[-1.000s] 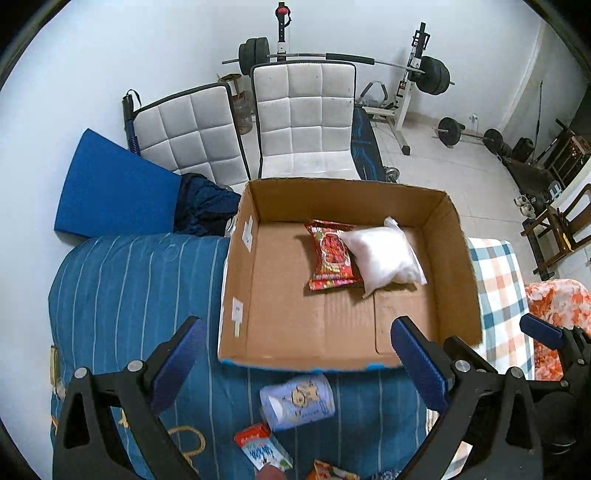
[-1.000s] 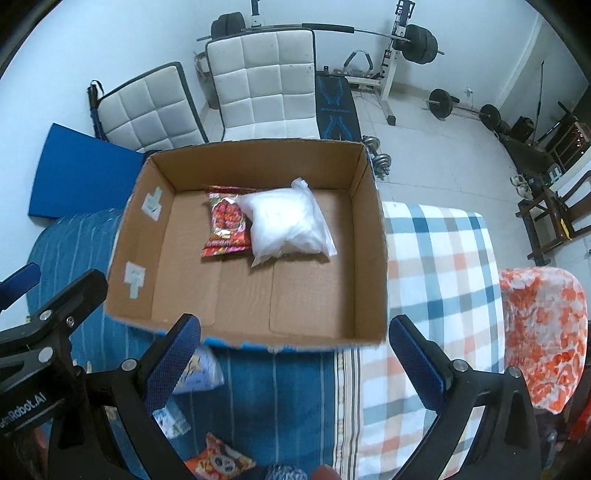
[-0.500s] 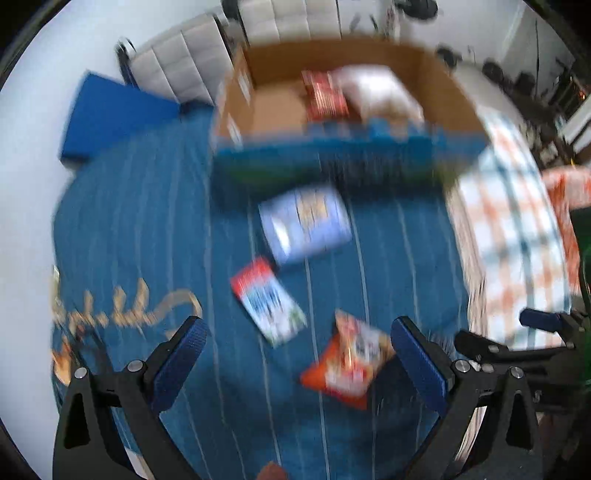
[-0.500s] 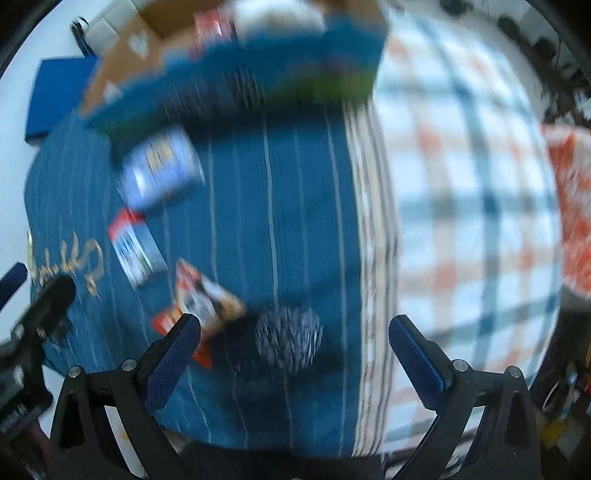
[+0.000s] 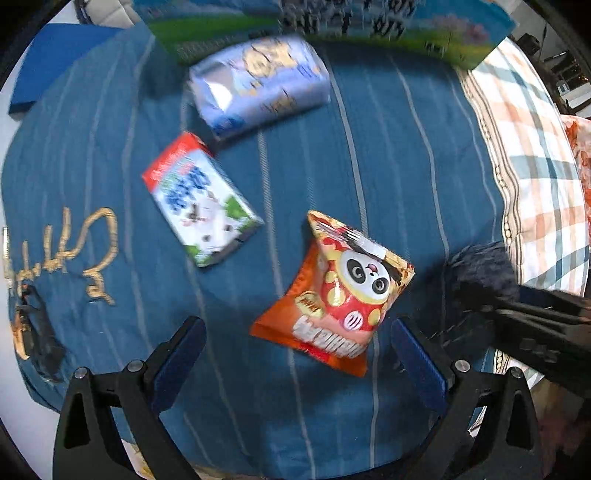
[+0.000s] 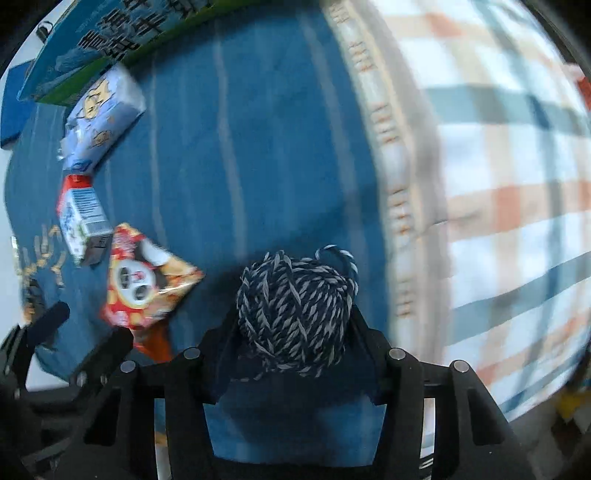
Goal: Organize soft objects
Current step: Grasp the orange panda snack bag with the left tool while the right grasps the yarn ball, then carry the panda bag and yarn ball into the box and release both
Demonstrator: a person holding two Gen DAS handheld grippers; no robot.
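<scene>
My right gripper (image 6: 293,332) is shut on a dark blue and white yarn ball (image 6: 295,306), low over the blue bedcover; the ball also shows in the left wrist view (image 5: 480,273). My left gripper (image 5: 295,354) is open and empty, just above an orange panda snack bag (image 5: 336,299), which also shows in the right wrist view (image 6: 144,284). A red and white milk carton (image 5: 199,199) and a pale blue packet (image 5: 258,81) lie farther ahead on the cover.
The printed side of the cardboard box (image 5: 332,26) stands along the top edge. A checked blanket (image 6: 498,184) covers the bed to the right. Gold embroidery (image 5: 74,254) marks the cover at left.
Both grippers dropped from above the box toward the bedcover. The right gripper closed on the yarn ball. The left gripper moved down close to the panda bag.
</scene>
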